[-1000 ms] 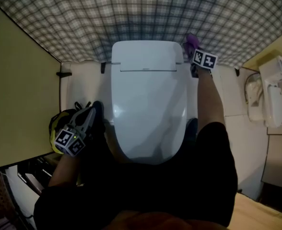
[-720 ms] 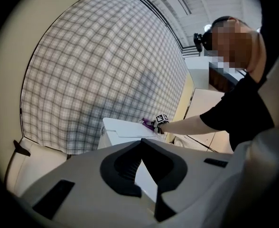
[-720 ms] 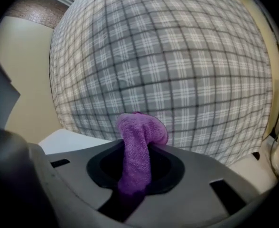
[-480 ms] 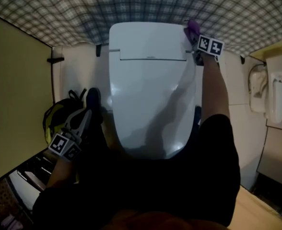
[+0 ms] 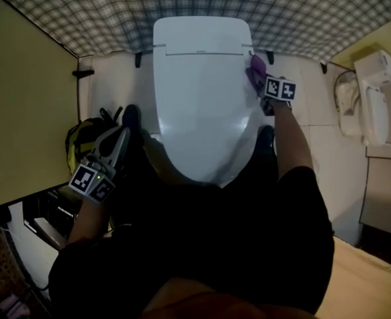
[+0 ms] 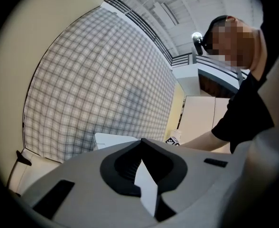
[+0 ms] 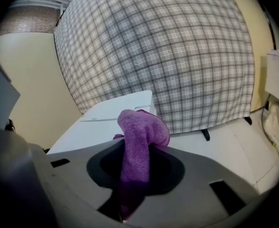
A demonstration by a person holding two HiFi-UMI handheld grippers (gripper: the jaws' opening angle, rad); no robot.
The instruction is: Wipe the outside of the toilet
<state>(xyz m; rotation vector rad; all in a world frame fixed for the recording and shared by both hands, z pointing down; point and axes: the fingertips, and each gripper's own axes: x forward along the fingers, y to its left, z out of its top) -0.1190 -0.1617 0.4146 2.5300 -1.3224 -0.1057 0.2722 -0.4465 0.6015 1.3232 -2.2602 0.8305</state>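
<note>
Item 1. Toilet (image 5: 202, 98): white, lid down, seen from above in the head view. It stands against a grey plaid wall covering (image 5: 182, 5), on a pale floor (image 5: 315, 151).

Item 2. Purple cloth (image 5: 255, 74): fluffy and bunched. It lies against the right edge of the toilet lid, near the hinge end, and touches that edge. In the right gripper view it rises out of the jaws and folds over at the top, with the lid just behind it.

Item 3. Right gripper (image 5: 262, 86): held at arm's length beside the toilet's right flank, marker cube uppermost. Its jaws are clamped on the purple cloth.

Item 4. Left gripper (image 5: 118, 140): held low at the toilet's left side, well apart from the cloth, pointing towards the wall. Its jaws meet at the tips with nothing between them. Only a pale sliver shows through the narrow wedge behind the tips.

Item 5. Person: dark short-sleeved top, bare forearms, leaning over the front of the bowl. One dark shoe (image 5: 130, 118) is left of the toilet and another (image 5: 265, 135) is right of it.

Item 6. Yellow-and-black bag (image 5: 81, 145): on the floor left of the toilet, just beside the left gripper.

Item 7. Beige partition (image 5: 22, 111): runs along the left side.

Item 8. White wall fixture (image 5: 372, 105): at far right, apart from the toilet.
</note>
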